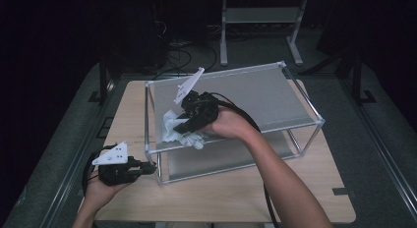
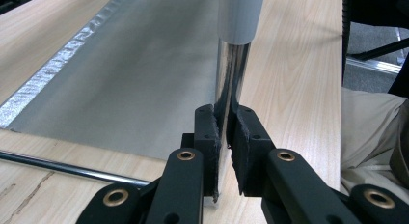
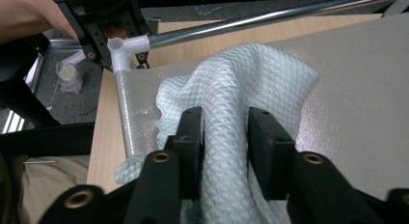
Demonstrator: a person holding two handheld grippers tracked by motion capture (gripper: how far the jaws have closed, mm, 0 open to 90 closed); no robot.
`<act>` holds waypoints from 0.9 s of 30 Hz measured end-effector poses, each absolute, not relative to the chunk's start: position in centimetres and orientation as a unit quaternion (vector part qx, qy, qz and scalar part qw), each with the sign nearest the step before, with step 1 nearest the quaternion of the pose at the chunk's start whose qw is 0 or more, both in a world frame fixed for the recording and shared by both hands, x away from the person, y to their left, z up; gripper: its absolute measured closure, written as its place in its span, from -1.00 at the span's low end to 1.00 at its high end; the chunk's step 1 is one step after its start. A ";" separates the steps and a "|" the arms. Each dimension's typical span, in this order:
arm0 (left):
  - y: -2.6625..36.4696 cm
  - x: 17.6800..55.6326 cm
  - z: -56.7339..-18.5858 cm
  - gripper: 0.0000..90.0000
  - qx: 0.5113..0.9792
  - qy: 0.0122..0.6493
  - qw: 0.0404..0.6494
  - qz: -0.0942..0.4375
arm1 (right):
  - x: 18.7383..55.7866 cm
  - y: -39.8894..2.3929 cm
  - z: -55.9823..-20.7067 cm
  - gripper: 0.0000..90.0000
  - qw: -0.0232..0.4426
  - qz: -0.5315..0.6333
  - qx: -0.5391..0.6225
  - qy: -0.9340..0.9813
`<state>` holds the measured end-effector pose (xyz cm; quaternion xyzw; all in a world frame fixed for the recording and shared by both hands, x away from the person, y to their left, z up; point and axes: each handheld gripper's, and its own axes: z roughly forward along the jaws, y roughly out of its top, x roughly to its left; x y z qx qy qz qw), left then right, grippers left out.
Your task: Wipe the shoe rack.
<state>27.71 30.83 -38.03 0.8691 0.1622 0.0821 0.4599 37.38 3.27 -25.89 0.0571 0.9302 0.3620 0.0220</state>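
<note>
White cloth (image 3: 241, 98) lies bunched on the rack's (image 1: 300, 98) upper shelf near its front-left corner, between the right tool's (image 3: 224, 137) loosened jaws — any pull now could let it slip off the edge. Left tool (image 2: 224, 137) is clamped on the corner post (image 2: 231, 74); if that grip slides, the rack may skid on the counter (image 1: 236, 193).

A pale, white quilted cloth (image 3: 241, 89) lies bunched on the grey top shelf (image 1: 265, 98) of a metal-framed rack. Its folds spill over the shelf's front-left edge.

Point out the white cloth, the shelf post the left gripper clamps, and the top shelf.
white cloth (image 3: 241, 89), right gripper view, its raised fold.
shelf post (image 2: 231, 74), left gripper view, its shiny shaft.
top shelf (image 1: 255, 98), high view, bare grey surface.
</note>
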 end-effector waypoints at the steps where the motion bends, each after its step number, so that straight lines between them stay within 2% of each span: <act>1: 30.8 27.7 -38.0 0.80 0.869 0.162 0.460 0.082 | 37.4 3.2 -25.8 0.42 0.021 0.363 0.058 0.930; 7: 30.8 27.7 -38.0 0.80 0.869 0.163 0.460 0.083 | 37.3 2.5 -25.2 0.40 0.027 0.375 0.059 0.925; 8: 30.7 27.7 -38.0 0.81 0.870 0.163 0.458 0.083 | 37.2 2.6 -25.2 0.63 0.037 0.368 0.056 0.927; 10: 30.5 27.7 -37.9 0.81 0.871 0.162 0.456 0.083 | 37.1 3.1 -25.4 0.74 0.040 0.365 0.054 0.928; 16: 30.9 27.7 -38.0 0.81 0.869 0.163 0.459 0.083 | 36.7 5.8 -26.1 0.77 0.043 0.362 0.039 0.930; 23: 31.0 27.7 -38.0 0.81 0.870 0.160 0.459 0.081 | 38.0 3.6 -26.2 0.78 0.032 0.355 0.063 0.932; 27: 31.2 27.7 -38.0 0.81 0.868 0.162 0.461 0.082 | 37.0 6.0 -26.5 0.78 0.039 0.360 0.041 0.931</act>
